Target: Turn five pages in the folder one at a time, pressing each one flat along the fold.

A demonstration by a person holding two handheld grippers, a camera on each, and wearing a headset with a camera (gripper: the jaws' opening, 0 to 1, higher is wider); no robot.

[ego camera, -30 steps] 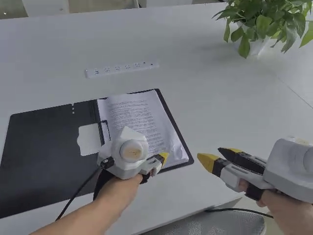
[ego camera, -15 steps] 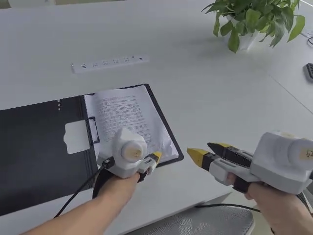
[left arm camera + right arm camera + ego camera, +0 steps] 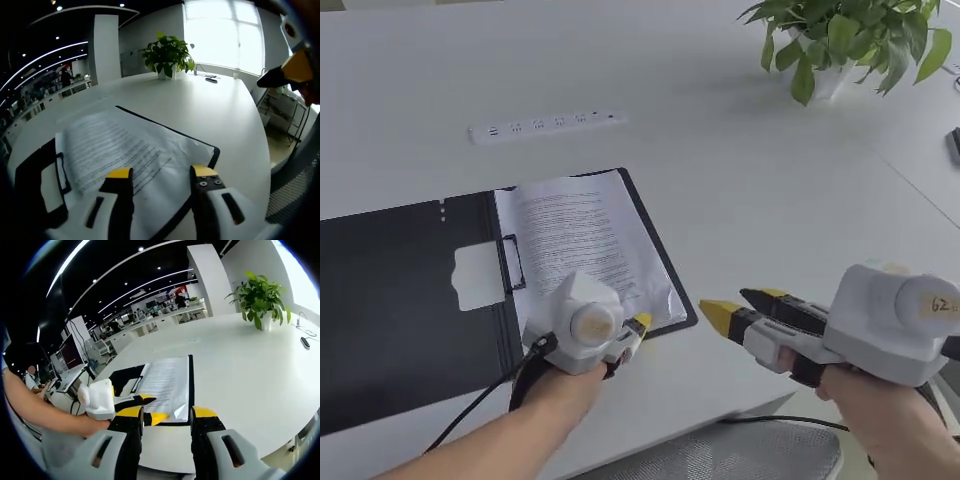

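1. Hardly anything had shifted against the black folder (image 3: pixel 400 290) since the earlier views. The left gripper (image 3: pixel 638 326) stayed by the lower right corner of the top page (image 3: pixel 580 235), and the right gripper (image 3: pixel 740 303) had edged slightly closer to that corner.
2. We saw the folder lying open on the white desk (image 3: pixel 740 170), with the printed page on its right half. The page's lower right corner was rumpled.
3. Both jaws of the left gripper stood apart over that corner. We could not tell whether they touched the paper.
4. The right gripper's jaws were also spread and held nothing. It was just beside the folder, near the desk's front edge.
5. A white power strip (image 3: pixel 545 125) lay farther back on the desk, and a potted plant (image 3: pixel 850 40) stood at the far right.
6. A grey chair seat (image 3: pixel 740 455) showed below the desk edge.
7. Around us was an open office with strip lights on the ceiling (image 3: pixel 125 287), a white column (image 3: pixel 207 275) and a bright window (image 3: pixel 225 30).
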